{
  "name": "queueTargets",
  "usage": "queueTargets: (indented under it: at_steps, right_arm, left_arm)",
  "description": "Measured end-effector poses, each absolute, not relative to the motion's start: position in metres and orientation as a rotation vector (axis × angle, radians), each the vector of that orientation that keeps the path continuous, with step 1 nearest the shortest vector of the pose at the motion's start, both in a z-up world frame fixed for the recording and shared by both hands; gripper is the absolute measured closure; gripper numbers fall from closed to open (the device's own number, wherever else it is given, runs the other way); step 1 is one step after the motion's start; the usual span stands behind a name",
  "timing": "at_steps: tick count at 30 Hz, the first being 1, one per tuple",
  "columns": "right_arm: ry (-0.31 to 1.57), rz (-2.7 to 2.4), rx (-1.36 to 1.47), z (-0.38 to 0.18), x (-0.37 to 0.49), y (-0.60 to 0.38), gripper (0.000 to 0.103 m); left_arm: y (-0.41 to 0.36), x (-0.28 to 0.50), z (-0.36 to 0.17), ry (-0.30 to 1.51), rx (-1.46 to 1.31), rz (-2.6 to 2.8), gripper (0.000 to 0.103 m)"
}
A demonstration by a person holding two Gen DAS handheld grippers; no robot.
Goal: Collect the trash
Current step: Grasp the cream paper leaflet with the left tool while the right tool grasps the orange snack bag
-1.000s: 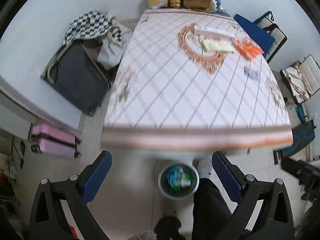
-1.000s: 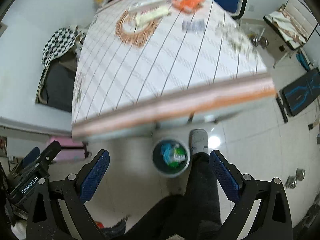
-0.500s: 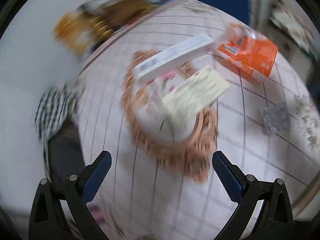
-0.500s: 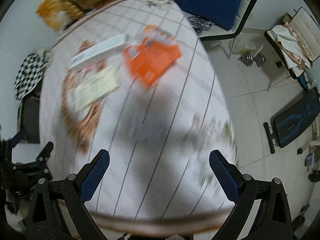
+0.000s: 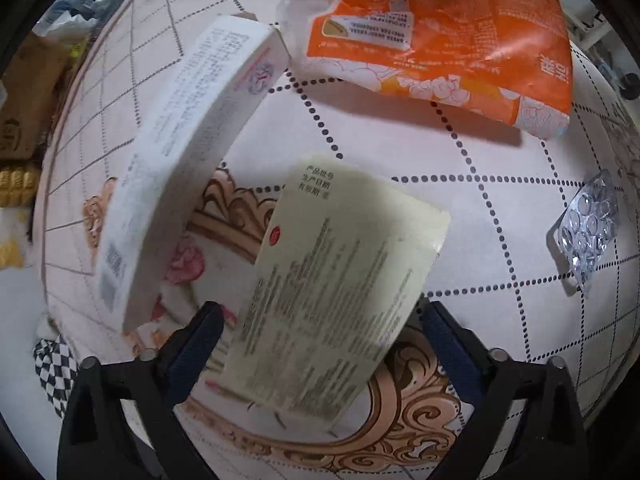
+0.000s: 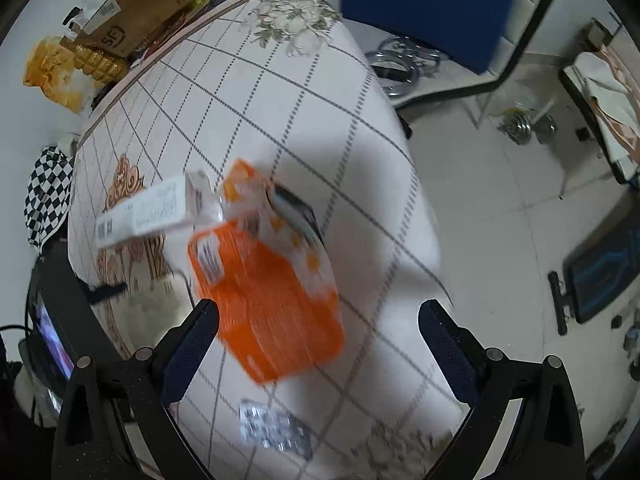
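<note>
The table point(image 5: 460, 152) is covered by a pale cloth printed with a grid of dotted lines, a tan scroll medallion in the middle and flower prints at the corners. Trash lies spread across it. In the left wrist view the left gripper point(image 5: 320, 340) hangs low over the cloth with its jaws wide apart and nothing between them; a cream printed packet point(image 5: 336, 284) lies flat on the medallion, its near end reaching into the gap between the blue-padded fingers. Just left of it is a long white box point(image 5: 188, 152), and beyond both lies an orange wrapper point(image 5: 440, 36), crumpled and shiny. An empty silver pill sheet point(image 5: 588, 228) lies apart on the right side of the cloth. In the right wrist view the right gripper point(image 6: 318, 340) also stands open and empty, held above the orange wrapper point(image 6: 272, 292), which is blurred; the white box point(image 6: 148, 212) touches or overlaps the wrapper's far left corner, and the pill sheet point(image 6: 276, 428) lies nearer the camera. At the far end of the table stand a brown cardboard box point(image 6: 132, 12) and yellow bags point(image 6: 60, 76). A checkered cloth point(image 6: 44, 196) shows off the left edge. To the right is a white tiled floor point(image 6: 500, 208) with a blue-backed chair point(image 6: 424, 8), dumbbell weights point(image 6: 528, 124) and a dark bench point(image 6: 604, 272).
</note>
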State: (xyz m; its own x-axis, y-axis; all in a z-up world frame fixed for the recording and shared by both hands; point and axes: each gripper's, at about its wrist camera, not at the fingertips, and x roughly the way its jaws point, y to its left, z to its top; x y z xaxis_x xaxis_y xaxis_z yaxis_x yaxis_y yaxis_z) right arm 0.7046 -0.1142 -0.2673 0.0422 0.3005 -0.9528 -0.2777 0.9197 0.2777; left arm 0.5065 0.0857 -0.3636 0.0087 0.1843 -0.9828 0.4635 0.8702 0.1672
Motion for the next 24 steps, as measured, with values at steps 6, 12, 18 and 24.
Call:
queueTargets:
  at_steps: [6,12,18,24]
  right_arm:
    - [1.471,0.455,0.016,-0.29,0.715,-0.091,0.041]
    - [1.52,0.379,0.161,-0.297,0.698,-0.103,0.077]
    - [1.538,0.401,0.133,-0.305,0.682,-0.093,0.032]
    - [1.454,0.401,0.018,-0.308,0.669,-0.074,0.069]
  left_arm:
    - [0.098,0.503,-0.353,1.569,0.33,-0.171,0.022]
    - [0.144,0.467,-0.35,1.647,-0.373,0.284,0.022]
    - [0.136,0.452,-0.349,1.575,-0.332,0.348,0.022]
    - [0.113,0.441,-0.341,1.509,-0.272,0.365,0.03]
